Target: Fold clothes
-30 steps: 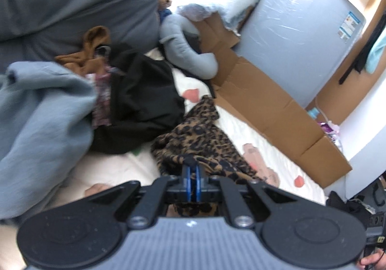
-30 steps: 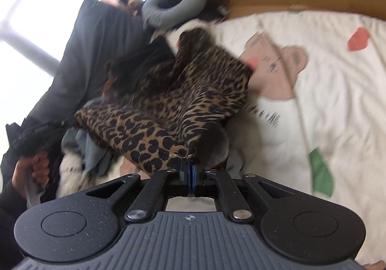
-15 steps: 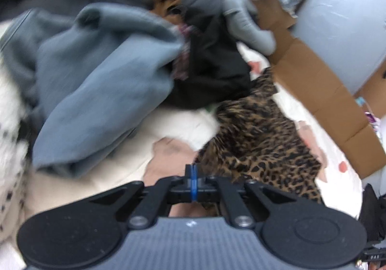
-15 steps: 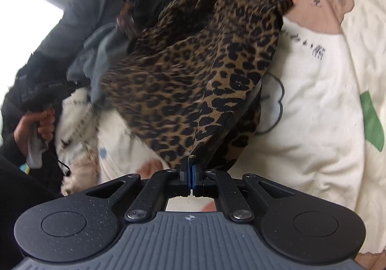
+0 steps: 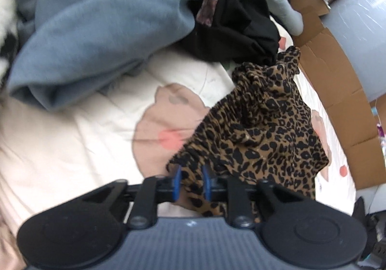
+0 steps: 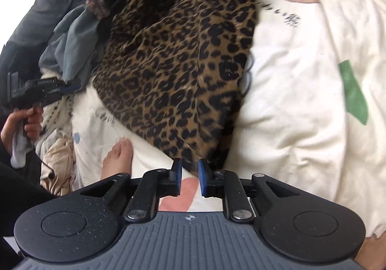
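The leopard-print garment (image 5: 260,130) lies spread on the cream bear-print sheet (image 5: 72,149). My left gripper (image 5: 191,182) is low over the sheet at the garment's gathered edge. Its jaws are opening and the cloth sits loosely between the blue pads (image 5: 177,180). In the right wrist view the same garment (image 6: 183,65) stretches away from my right gripper (image 6: 189,173). Those jaws are opening too. The hem rests just past the fingertips, and the sheet (image 6: 301,101) shows through the gap. The left gripper (image 6: 70,84) appears there at the far left, held by a hand (image 6: 24,120).
A grey-blue sweatshirt (image 5: 96,16) and a black garment (image 5: 236,24) are piled behind the leopard one. Flattened cardboard (image 5: 337,81) and a wrapped grey block (image 5: 361,24) border the bed on the right. A bare foot (image 6: 118,156) rests on the sheet near my right gripper.
Both grippers came down toward the bed with the leopard garment, which now lies flat on the sheet. Both sets of jaws, shut before, have parted.
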Demonstrator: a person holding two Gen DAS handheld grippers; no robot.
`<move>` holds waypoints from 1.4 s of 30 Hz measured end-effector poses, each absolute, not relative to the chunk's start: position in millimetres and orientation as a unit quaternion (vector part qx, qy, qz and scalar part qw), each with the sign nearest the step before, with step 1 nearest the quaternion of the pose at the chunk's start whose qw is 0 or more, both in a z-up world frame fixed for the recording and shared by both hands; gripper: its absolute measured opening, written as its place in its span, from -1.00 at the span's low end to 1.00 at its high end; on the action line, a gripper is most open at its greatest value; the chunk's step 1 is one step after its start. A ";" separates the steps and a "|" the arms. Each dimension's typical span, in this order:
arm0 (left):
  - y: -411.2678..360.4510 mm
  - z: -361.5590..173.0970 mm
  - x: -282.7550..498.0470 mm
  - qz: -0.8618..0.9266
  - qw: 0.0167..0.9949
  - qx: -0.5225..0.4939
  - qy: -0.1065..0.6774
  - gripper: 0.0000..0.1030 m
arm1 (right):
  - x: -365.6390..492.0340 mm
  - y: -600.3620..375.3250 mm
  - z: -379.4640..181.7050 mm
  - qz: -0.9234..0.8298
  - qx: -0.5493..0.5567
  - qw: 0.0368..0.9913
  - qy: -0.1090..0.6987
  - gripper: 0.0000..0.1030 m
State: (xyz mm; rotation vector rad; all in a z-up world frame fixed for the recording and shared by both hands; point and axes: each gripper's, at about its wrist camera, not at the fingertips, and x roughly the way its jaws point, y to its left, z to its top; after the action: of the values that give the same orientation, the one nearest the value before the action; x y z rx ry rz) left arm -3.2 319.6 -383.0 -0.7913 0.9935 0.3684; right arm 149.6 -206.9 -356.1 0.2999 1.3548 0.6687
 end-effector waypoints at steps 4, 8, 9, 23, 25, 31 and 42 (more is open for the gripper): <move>315.8 -397.7 2.6 0.183 0.776 -0.392 0.460 -0.08 | 162.3 -214.4 -356.2 0.287 0.141 0.729 0.605 -0.52; 311.9 -409.6 7.0 0.192 0.762 -0.407 0.465 0.05 | 179.9 -218.7 -353.8 0.268 0.142 0.749 0.588 -0.24; 311.1 -412.0 7.5 0.195 0.759 -0.410 0.467 0.08 | 184.9 -220.1 -353.3 0.264 0.144 0.755 0.583 -0.18; 305.9 -448.3 9.8 0.203 0.715 -0.492 0.454 -0.03 | 301.3 -226.1 -355.9 0.216 0.165 0.824 0.497 -0.05; 305.1 -449.5 10.8 0.202 0.714 -0.494 0.452 -0.22 | 316.1 -224.9 -356.8 0.214 0.166 0.828 0.491 -0.04; 306.8 -450.1 7.9 0.219 0.713 -0.488 0.453 -0.71 | 342.2 -220.9 -373.9 0.195 0.182 0.829 0.492 -0.04; 312.9 -436.2 -4.4 0.262 0.722 -0.457 0.448 -0.76 | 392.9 -209.3 -408.1 0.179 0.255 0.807 0.501 0.15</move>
State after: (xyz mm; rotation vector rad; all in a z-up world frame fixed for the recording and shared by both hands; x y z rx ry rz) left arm -4.4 312.9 -436.2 -1.0103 0.9891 0.5792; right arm 392.9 -209.3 -408.1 0.5462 1.0722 0.3823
